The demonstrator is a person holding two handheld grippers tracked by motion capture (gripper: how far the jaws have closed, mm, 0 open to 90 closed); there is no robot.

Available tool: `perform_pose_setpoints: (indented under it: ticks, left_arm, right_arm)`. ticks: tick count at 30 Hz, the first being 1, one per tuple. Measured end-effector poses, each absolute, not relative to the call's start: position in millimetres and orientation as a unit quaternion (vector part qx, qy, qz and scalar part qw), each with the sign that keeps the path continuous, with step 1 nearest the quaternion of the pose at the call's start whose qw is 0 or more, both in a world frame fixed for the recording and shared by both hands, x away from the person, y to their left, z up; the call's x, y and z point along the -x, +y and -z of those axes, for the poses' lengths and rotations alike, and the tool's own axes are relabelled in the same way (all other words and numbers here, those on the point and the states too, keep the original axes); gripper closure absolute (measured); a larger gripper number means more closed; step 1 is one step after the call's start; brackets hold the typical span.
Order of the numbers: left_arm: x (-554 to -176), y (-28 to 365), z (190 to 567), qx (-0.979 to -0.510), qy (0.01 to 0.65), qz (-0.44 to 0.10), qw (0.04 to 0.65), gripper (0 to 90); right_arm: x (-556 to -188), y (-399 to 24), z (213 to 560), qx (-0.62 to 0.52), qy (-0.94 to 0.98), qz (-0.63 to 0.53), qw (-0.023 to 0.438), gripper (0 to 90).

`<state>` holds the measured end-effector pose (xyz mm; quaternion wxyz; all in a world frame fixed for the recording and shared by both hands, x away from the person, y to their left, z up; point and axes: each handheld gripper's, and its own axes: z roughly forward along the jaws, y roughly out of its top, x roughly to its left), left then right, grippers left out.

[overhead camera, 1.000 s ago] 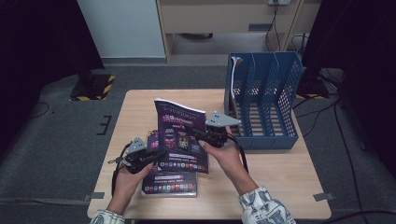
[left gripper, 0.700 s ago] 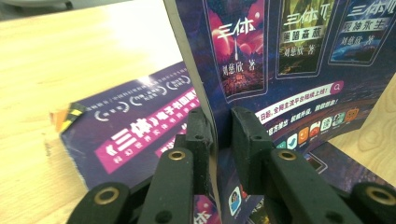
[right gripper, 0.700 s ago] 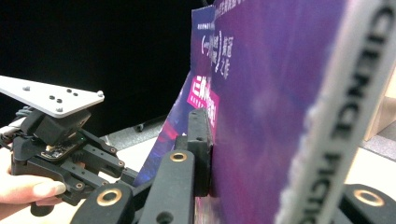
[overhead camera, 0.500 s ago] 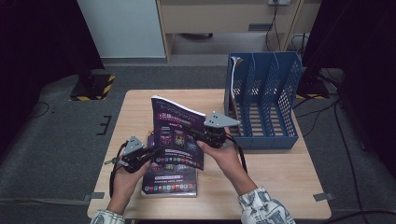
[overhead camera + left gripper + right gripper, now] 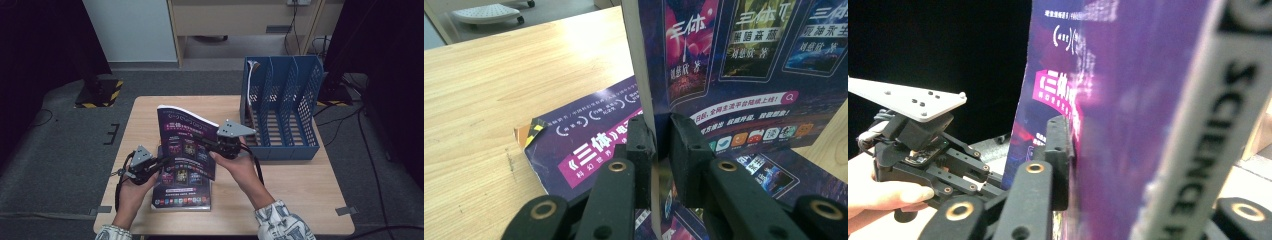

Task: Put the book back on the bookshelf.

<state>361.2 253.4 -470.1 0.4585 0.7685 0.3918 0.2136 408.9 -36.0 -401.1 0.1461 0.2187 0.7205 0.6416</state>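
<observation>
Left hand-held gripper (image 5: 162, 161) and right hand-held gripper (image 5: 206, 144) both clamp the upright purple book (image 5: 187, 142); right jaws just eased slightly.

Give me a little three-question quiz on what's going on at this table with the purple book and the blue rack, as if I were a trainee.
1. True or false: the raised purple book is held by both the left gripper and the right gripper.
2. What lies flat on the table under the raised book? A) a second purple book B) a laptop C) a plate
3. Where does the blue file rack stand, seen from the high view?

Key
1. True: each gripper's jaws clamp an edge of the upright book.
2. A.
3. On the table's far right part, beyond the right gripper, with something white in its leftmost slot.
</observation>
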Motion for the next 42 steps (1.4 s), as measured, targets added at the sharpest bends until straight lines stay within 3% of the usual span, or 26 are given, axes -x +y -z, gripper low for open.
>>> perform_pose_setpoints:
  ticks: [13, 42]
  left_arm:
    - [-360, 255, 471, -0.770, 0.391, -0.216, 0.456, 79.5]
    - [-357, 252, 472, -0.770, 0.385, -0.225, 0.456, 79.9]
  right_arm:
    - [-407, -33, 397, -0.205, 0.720, -0.651, 0.129, 70.6]
    - [-407, -32, 371, -0.202, 0.705, -0.665, 0.143, 76.0]
